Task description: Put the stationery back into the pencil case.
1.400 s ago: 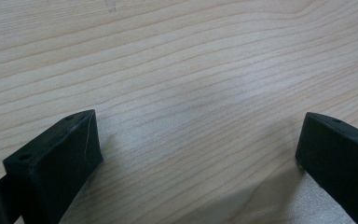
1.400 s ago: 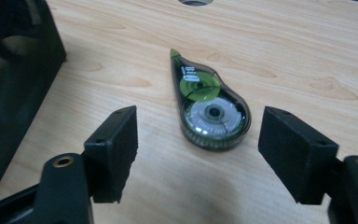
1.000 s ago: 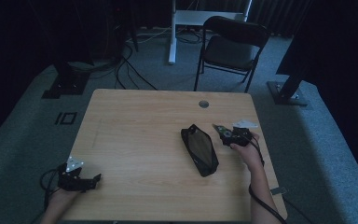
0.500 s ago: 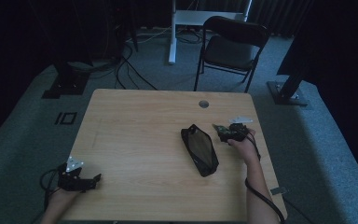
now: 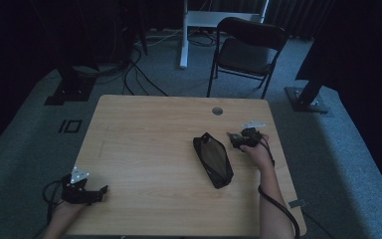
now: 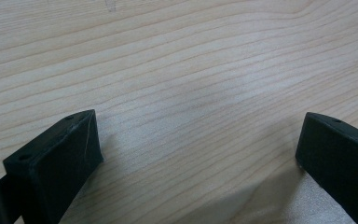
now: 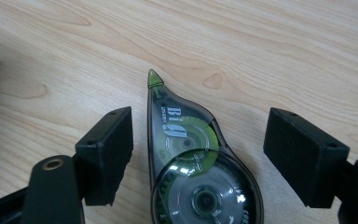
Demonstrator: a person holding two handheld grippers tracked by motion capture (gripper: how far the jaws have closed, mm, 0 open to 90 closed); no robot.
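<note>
Near the counter's [image 5: 144, 129] right edge, straddling the correction tape dispenser [image 7: 193, 172] with right gripper [image 7: 198, 149] jaws spread wide, touching nothing. Centring first, then closing gently across its flat sides, likely avoiding a skewed pinch. At the near-left corner, resting the left gripper [image 6: 200, 158], jaws open and empty.

Wooden table [image 5: 149, 149], black zip pouch [image 5: 213, 159] lying on it, folding chair [image 5: 246, 52] behind, floor cables [image 5: 139, 74]

Counts on and near the table [image 5: 144, 129]
One pouch [image 5: 213, 159], one tape roller [image 7: 191, 172], two grippers [image 5: 90, 194] [image 5: 235, 141], one chair [image 5: 246, 52].
</note>
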